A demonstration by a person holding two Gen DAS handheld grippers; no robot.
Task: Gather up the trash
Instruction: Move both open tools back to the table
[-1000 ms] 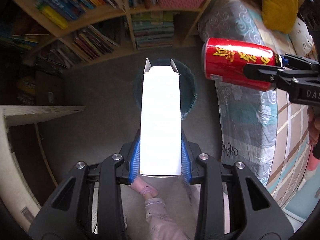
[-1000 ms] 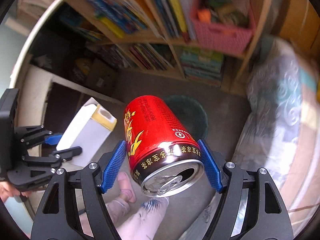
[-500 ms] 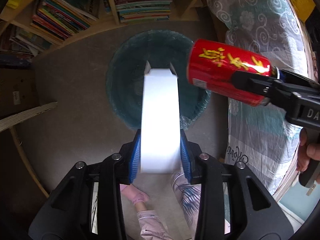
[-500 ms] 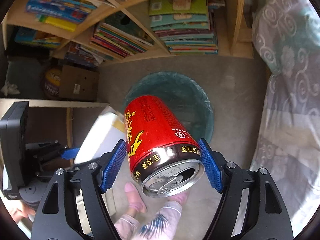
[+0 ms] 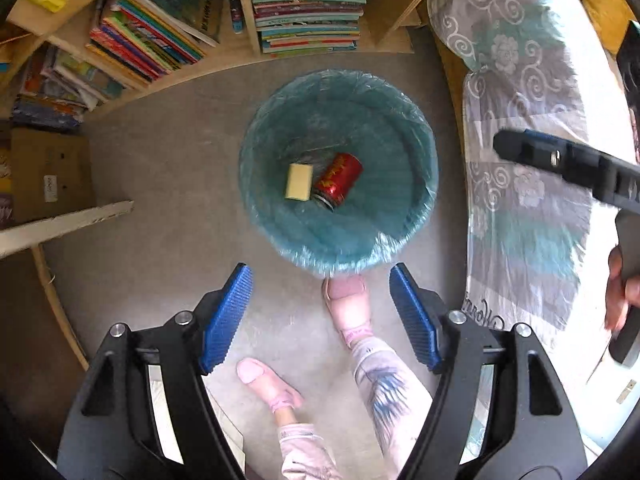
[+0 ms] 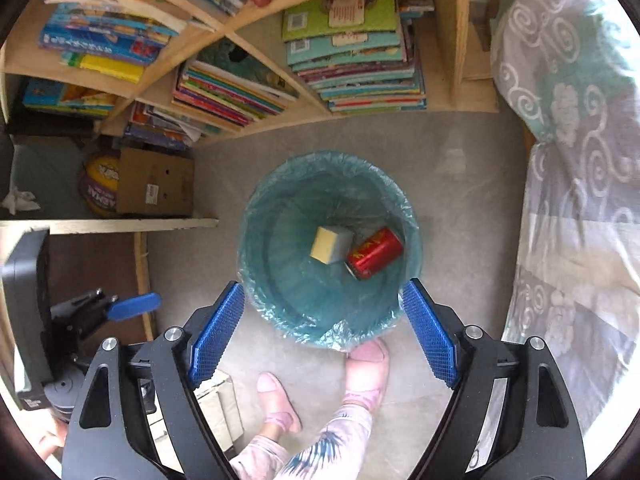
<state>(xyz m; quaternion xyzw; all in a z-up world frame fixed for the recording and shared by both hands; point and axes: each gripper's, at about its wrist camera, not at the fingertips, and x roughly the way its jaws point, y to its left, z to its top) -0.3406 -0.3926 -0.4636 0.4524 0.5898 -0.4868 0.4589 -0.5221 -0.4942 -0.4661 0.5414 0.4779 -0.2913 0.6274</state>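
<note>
Trash bin (image 6: 412, 216): only right wrist view shows cardboard box (image 6: 156, 188).

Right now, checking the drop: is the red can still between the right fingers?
No: the red can lies inside the bin beside the carton.

Trash bin (image 5: 416, 184), centre of frame: teal liner, translucent. Inside: red can (image 5: 338, 178) w/ gold lettering + silver end; carton (image 5: 299, 181), pale yellow end, white/grey sides. Both grippers: black frames, blue ribbed pads (image 5: 226, 316). Floor (image 5: 168, 200) grey. Bedspread (image 5: 524, 152), right side: grey w/ white swirls & flowers, teal patches. Slippers (image 5: 348, 300) pink, lower centre. Bookshelf (image 6: 460, 32), upper frame: light wood, multicolour books.
</note>
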